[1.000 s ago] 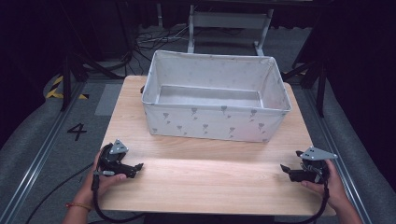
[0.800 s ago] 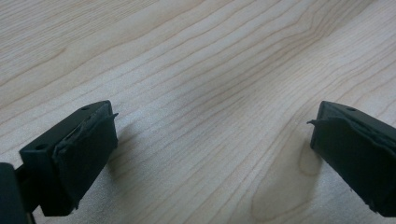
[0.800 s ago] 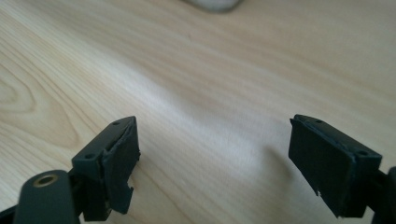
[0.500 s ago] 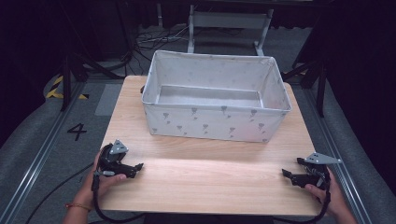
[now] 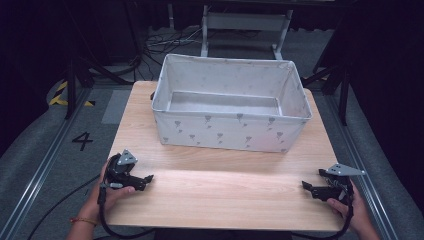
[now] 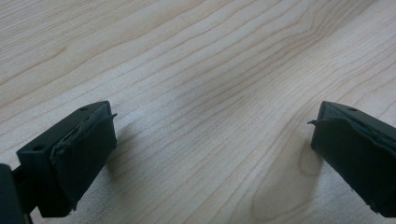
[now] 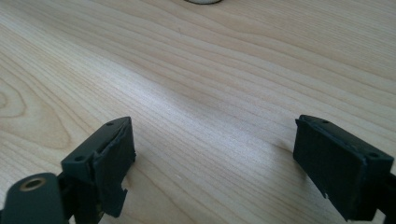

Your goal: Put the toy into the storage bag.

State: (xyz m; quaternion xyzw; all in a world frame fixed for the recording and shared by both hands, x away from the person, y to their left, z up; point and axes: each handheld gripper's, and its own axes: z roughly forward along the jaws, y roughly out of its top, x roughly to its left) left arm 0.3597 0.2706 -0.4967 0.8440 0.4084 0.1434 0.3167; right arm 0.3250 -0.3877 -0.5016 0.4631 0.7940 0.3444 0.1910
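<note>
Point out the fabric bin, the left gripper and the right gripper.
fabric bin (image 5: 227,131), high view, on its front wall.
left gripper (image 5: 148,178), high view, between its jaw tips.
right gripper (image 5: 305,185), high view, between its jaw tips.

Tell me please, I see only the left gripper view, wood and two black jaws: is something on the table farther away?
Observer: Yes, a white fabric bin stands on the far half of the table.
Operator: Is something inside it?
Observer: Its visible floor looks bare; the near wall hides a strip.
Operator: Where is the right gripper?
Observer: The right gripper sits near the table's near right corner, jaws wide apart, nothing between them, like the left gripper opposite.
</note>
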